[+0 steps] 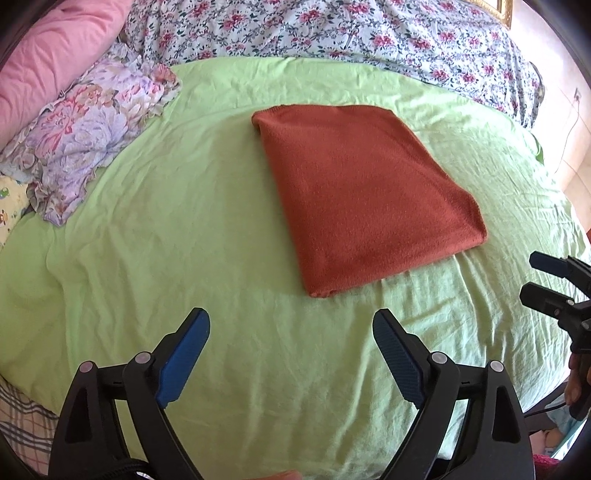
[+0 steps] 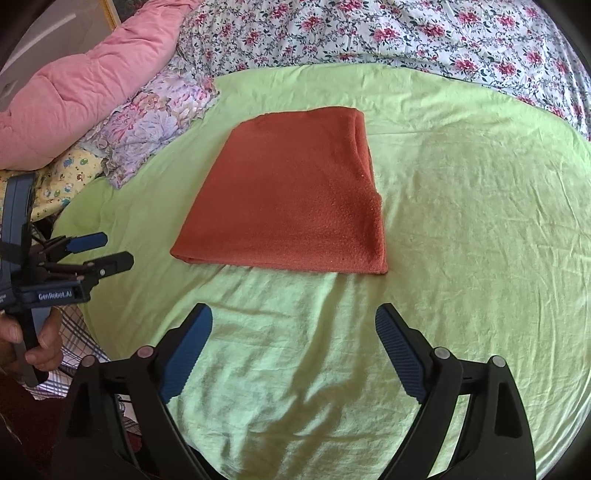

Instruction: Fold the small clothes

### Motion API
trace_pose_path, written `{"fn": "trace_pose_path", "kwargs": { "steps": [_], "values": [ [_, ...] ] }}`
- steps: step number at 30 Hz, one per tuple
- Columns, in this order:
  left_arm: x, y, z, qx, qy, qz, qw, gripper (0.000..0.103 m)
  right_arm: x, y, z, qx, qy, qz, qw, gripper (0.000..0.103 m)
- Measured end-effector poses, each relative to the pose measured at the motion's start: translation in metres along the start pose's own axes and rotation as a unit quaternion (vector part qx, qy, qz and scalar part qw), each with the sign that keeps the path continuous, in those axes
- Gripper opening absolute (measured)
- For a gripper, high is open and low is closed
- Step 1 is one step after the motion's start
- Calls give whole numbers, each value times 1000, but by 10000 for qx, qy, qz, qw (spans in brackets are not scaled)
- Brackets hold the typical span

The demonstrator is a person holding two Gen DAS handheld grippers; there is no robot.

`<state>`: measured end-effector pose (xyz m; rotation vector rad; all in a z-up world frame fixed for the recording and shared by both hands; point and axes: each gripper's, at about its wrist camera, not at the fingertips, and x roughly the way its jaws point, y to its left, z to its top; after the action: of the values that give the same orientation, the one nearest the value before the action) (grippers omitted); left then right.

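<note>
A rust-red knit garment (image 1: pixel 365 192) (image 2: pixel 291 195) lies folded into a flat rectangle on the light green sheet (image 1: pixel 207 236) (image 2: pixel 461 206). My left gripper (image 1: pixel 291 325) hovers over the sheet just in front of the garment's near corner, open, nothing between its blue pads. My right gripper (image 2: pixel 293 321) is likewise open and empty, a short way in front of the garment's near edge. In the right wrist view the left gripper (image 2: pixel 114 251) shows at the left edge, held by a hand (image 2: pixel 33 343). The right gripper (image 1: pixel 532 277) shows at the right edge of the left wrist view.
A flowered frilled pillow (image 1: pixel 88 136) (image 2: pixel 155 122) and a pink quilt (image 1: pixel 51 55) (image 2: pixel 88 81) lie at the left. A floral bedspread (image 1: pixel 332 29) (image 2: pixel 406 33) runs along the far side. Checked cloth (image 1: pixel 22 424) hangs at the near left edge.
</note>
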<state>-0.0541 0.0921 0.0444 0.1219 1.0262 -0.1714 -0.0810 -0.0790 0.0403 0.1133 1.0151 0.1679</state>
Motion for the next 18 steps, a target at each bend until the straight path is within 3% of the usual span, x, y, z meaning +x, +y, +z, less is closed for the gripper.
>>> {"fn": "trace_pose_path", "kwargs": {
  "steps": [18],
  "values": [
    [30,-7,55,-183,98,285,9994,93,33,-18,55,94,-14,12,10000,91]
  ]
}}
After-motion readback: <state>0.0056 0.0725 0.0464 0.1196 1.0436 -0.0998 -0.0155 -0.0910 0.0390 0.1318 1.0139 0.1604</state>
